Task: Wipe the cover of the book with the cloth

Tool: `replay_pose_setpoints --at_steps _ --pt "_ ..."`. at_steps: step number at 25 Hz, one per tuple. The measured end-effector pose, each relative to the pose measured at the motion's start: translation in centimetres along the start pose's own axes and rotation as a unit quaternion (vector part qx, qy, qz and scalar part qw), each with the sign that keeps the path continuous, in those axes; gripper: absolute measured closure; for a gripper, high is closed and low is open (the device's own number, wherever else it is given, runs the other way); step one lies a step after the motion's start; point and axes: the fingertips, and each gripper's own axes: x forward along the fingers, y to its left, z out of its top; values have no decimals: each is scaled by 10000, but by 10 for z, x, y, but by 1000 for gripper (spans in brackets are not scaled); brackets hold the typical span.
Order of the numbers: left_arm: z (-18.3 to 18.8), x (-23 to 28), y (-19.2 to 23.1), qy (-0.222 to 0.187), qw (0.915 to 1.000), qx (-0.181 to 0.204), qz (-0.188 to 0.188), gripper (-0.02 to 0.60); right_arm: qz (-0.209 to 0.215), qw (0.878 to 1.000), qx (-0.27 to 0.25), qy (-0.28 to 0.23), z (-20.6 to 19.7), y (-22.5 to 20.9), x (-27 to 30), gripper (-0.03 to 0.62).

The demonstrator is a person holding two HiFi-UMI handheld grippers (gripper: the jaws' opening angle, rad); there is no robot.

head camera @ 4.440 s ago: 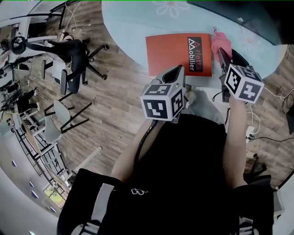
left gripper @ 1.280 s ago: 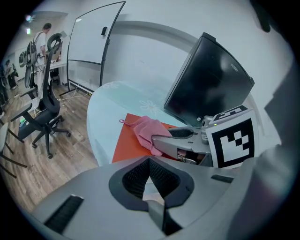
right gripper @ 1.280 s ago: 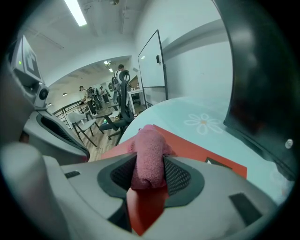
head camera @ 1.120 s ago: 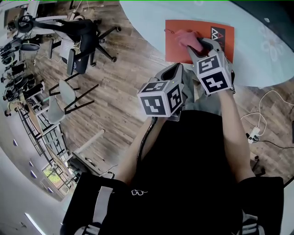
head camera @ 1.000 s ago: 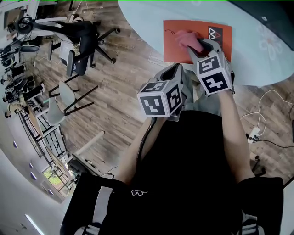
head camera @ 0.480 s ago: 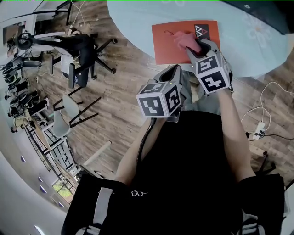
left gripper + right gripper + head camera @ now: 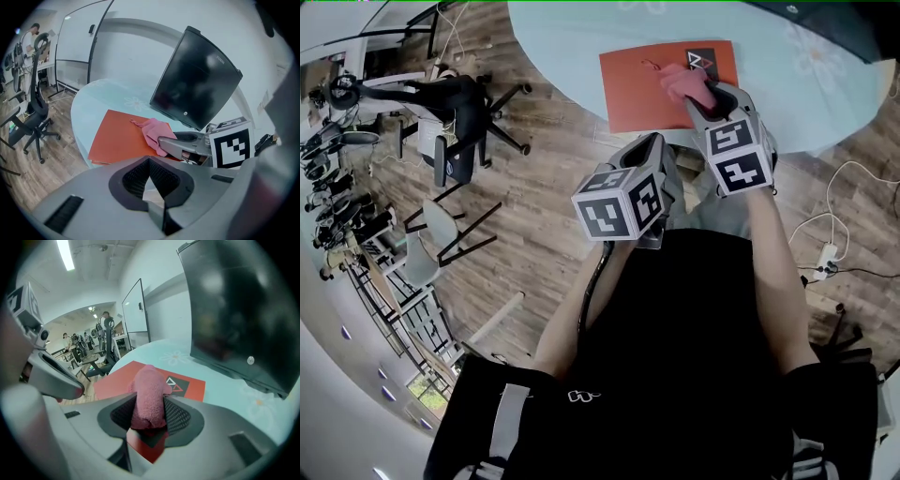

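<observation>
An orange-red book with a black logo panel lies flat on the pale blue table. My right gripper is shut on a pink cloth that rests on the cover, just left of the logo. In the right gripper view the cloth fills the gap between the pads of the right gripper, over the book. My left gripper hangs short of the table's near edge, shut and empty. The left gripper view shows the left gripper, book, cloth and right gripper.
A dark monitor stands at the back of the table, behind the book. Office chairs stand on the wood floor to the left. Cables and a power strip lie on the floor at the right.
Earlier the cloth lay on the table right of the book. Now my right gripper holds it on the cover, and over the last second it slid rightward toward the logo. The left gripper stayed put.
</observation>
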Motion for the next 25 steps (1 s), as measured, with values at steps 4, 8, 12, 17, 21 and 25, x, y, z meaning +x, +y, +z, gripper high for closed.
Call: replay_pose_setpoints --at_steps 4,8,12,17,21,25 --pt "-12 6 -14 105 9998 -2 -144 571 -95 9999 -72 -99 3 -7 -2 427" --pt "-22 6 -21 190 9996 -58 -222 571 -43 10000 -67 -22 -2 -6 -4 427" --pt "-10 6 -19 -21 9997 -121 -207 571 -67 10000 -61 -11 -3 -13 -7 427" --pt "-23 6 -10 152 9994 -287 -103 571 -60 10000 -18 54 -5 -16 -12 425" --pt "-26 10 -11 195 9991 -346 -166 571 -53 9998 182 17 -6 -19 -16 425" --pt "-31 20 -14 274 9987 -338 -268 571 -102 9993 354 41 -12 -25 -25 424"
